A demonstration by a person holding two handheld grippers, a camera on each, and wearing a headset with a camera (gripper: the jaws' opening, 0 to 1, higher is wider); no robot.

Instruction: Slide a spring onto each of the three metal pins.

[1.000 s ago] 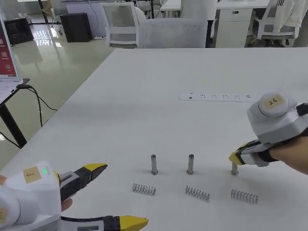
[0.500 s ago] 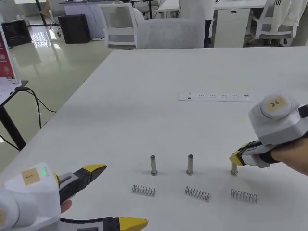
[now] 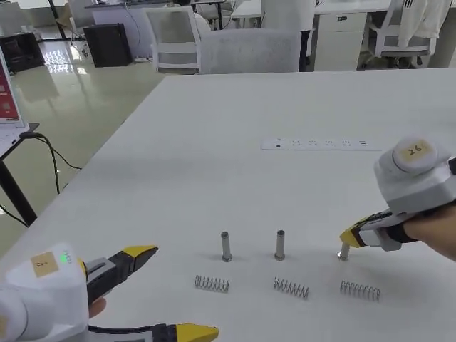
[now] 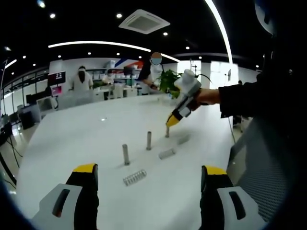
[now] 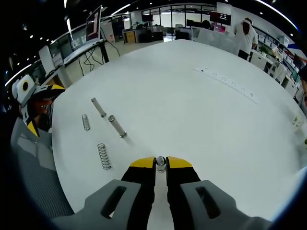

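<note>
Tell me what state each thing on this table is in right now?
left gripper: open, holding nothing.
right gripper: shut on right pin.
left pin: upright, bare.
middle pin: upright, bare.
right pin: gripped at top, bare.
left spring: lying loose.
middle spring: lying loose.
right spring: lying loose.

The table (image 3: 214, 142) is plain white. Each pin (image 3: 280, 244) is silvery grey, each spring (image 3: 291, 287) a paler wire grey. The left gripper (image 3: 182, 290) and right gripper (image 3: 347, 239) have whitish-grey bodies, tan labels and black fingers (image 3: 139, 251) tipped bright yellow. Upper left, the floor (image 3: 71, 85) is glossy cream.
</note>
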